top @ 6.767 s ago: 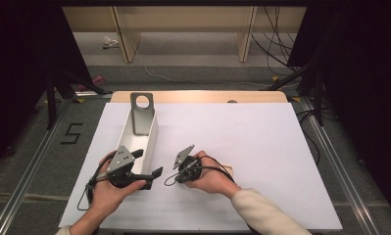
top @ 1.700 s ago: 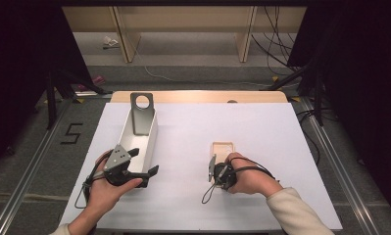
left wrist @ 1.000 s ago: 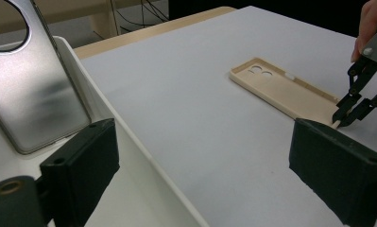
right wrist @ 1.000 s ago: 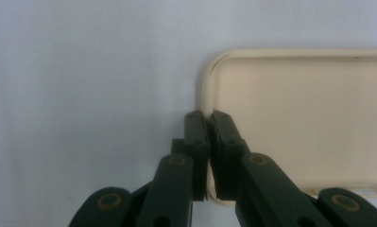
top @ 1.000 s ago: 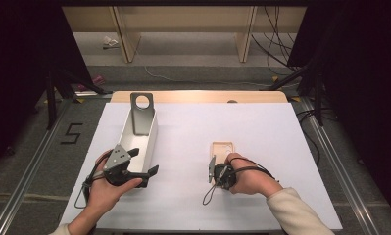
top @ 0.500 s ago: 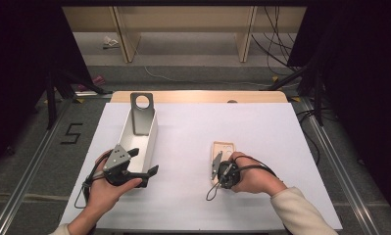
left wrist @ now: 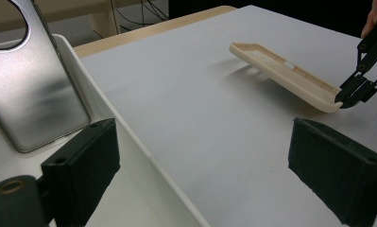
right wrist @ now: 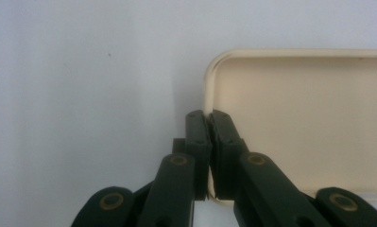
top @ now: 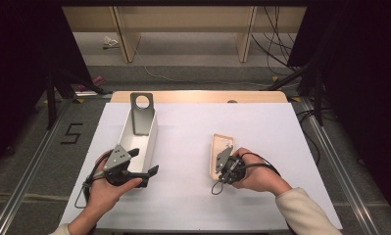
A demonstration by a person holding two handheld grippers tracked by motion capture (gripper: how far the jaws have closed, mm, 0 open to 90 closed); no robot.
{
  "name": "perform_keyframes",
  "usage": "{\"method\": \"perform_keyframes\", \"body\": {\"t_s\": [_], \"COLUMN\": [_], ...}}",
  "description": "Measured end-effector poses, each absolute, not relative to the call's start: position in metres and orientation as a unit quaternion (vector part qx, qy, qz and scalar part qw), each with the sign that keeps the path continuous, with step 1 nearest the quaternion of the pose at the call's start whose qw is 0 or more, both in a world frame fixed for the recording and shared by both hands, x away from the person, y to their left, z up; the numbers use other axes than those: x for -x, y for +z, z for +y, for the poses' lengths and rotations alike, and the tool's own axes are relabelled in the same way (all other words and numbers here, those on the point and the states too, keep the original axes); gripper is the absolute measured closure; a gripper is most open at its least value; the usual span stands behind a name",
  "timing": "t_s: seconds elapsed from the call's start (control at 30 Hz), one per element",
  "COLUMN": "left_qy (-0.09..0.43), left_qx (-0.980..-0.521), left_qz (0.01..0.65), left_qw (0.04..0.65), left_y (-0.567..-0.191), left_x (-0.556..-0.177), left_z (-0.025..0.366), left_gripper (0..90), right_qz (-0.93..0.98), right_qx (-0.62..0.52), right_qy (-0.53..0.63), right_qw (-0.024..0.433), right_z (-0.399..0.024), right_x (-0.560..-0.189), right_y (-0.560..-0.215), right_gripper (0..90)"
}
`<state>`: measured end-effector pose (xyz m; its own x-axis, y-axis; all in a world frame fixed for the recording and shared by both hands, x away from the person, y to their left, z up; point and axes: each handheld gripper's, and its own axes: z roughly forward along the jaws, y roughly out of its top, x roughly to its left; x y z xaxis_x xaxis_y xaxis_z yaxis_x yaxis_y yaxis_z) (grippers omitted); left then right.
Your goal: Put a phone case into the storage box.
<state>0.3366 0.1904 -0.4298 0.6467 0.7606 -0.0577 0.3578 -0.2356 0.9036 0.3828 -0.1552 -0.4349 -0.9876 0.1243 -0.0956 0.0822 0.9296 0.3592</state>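
The right tongs [top: 223, 157] are pinched shut on the near edge of the cream phone case [top: 221, 150], tilted up off the surface [top: 271, 127] with its long axis running away from the person, while the left tongs [top: 145, 172] gape empty by the white bin [top: 151, 142], well apart.
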Motion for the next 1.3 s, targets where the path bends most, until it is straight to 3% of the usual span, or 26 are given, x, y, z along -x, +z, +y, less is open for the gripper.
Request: {"method": "perform_keyframes", "body": {"t_s": [0.93, 1.3], "left_qy": [0.203, 0.187], "left_qx": [-0.754, -0.757], "left_qz": [0.371, 0.378], "left_qw": [0.503, 0.499], "left_y": [-0.420, -0.403], "left_x": [-0.343, -0.358], "left_z": [0.186, 0.163], "left_gripper": [12.4, 13.7], "right_qz": [0.951, 0.947], "right_qx": [-0.065, -0.052], "right_qy": [0.283, 0.295], "right_qw": [0.110, 0.118], "right_z": [-0.163, -0.155], "right_x": [-0.379, -0.370], "right_y": [-0.433, -0.432], "right_gripper": [88.0, 88.0]}}
